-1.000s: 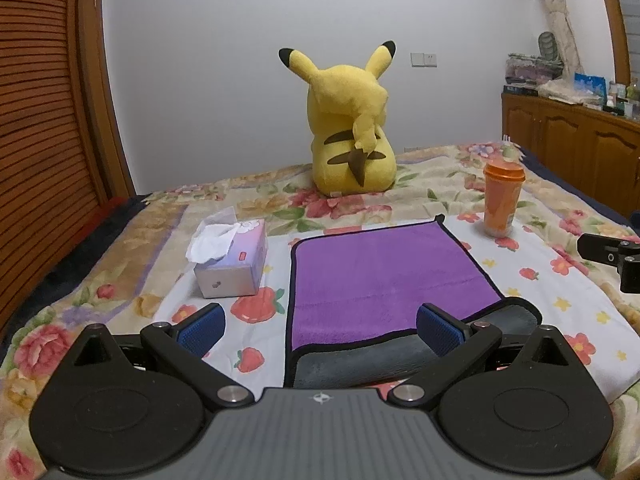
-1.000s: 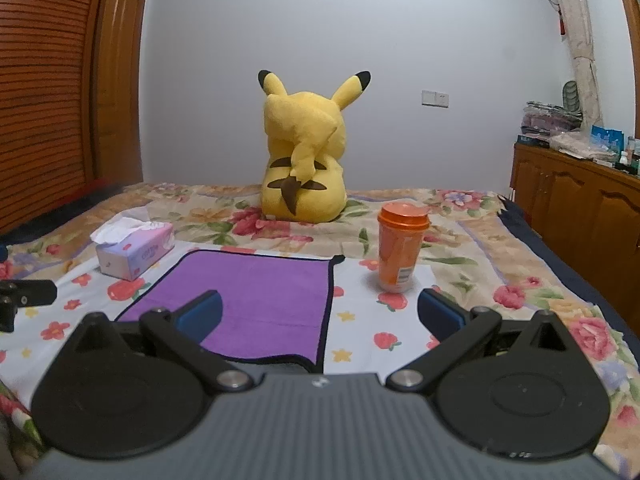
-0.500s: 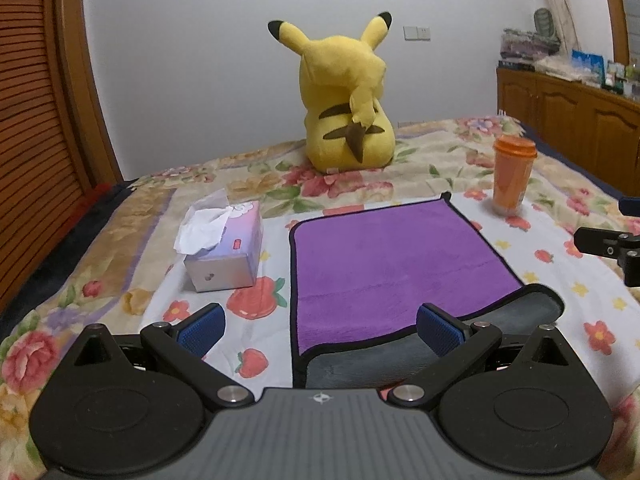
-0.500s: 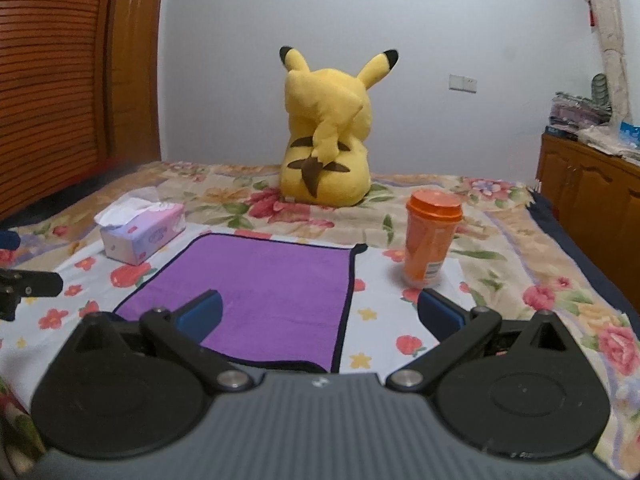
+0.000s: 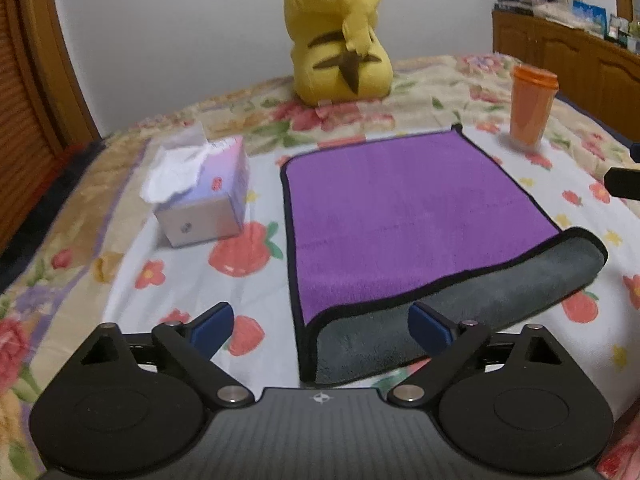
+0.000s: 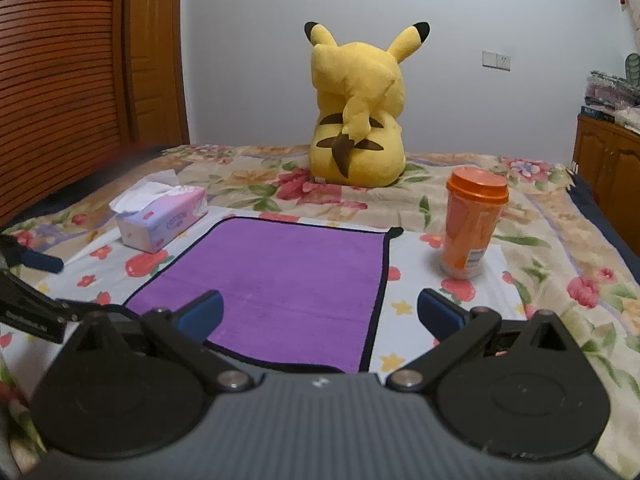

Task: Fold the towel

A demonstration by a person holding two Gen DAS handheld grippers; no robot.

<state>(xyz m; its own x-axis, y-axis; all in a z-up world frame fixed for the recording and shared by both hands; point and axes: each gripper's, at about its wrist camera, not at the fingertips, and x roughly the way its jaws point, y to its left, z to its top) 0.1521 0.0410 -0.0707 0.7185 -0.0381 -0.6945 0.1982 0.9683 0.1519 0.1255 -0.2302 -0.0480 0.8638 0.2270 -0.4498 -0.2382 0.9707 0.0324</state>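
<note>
The purple microfibre towel with black piping and a grey underside (image 5: 404,208) lay flat on the floral bedspread (image 5: 120,248), and everything hinged on how its near edge sat against the two grippers. Taking the towel as the landmark: its near strip was turned over toward the far side, showing a grey band (image 5: 460,308) that ran from the towel's near-left corner across to its near-right corner, thicker and more rolled at the right end. The left gripper (image 5: 318,326) hovered just short of that near-left corner, its blue-padded fingers (image 5: 210,326) spread wide with nothing between them, one pad left of the towel and the other over the grey band. The right gripper (image 6: 320,312) stood likewise spread and empty at the towel's near-right corner, one pad over purple cloth, the other beyond the right hem.

The towel looked close to square, with little long axis to speak of; its side hems pointed away from the grippers toward the yellow plush toy (image 5: 340,40) beyond the far edge. Each gripper seemed about equally near its own corner, so the fold likely called for both at once. A white-and-lilac tissue box (image 5: 200,196) sat left of the towel, an orange lidded cup (image 6: 472,224) off its far-right corner, both apart from it.
</note>
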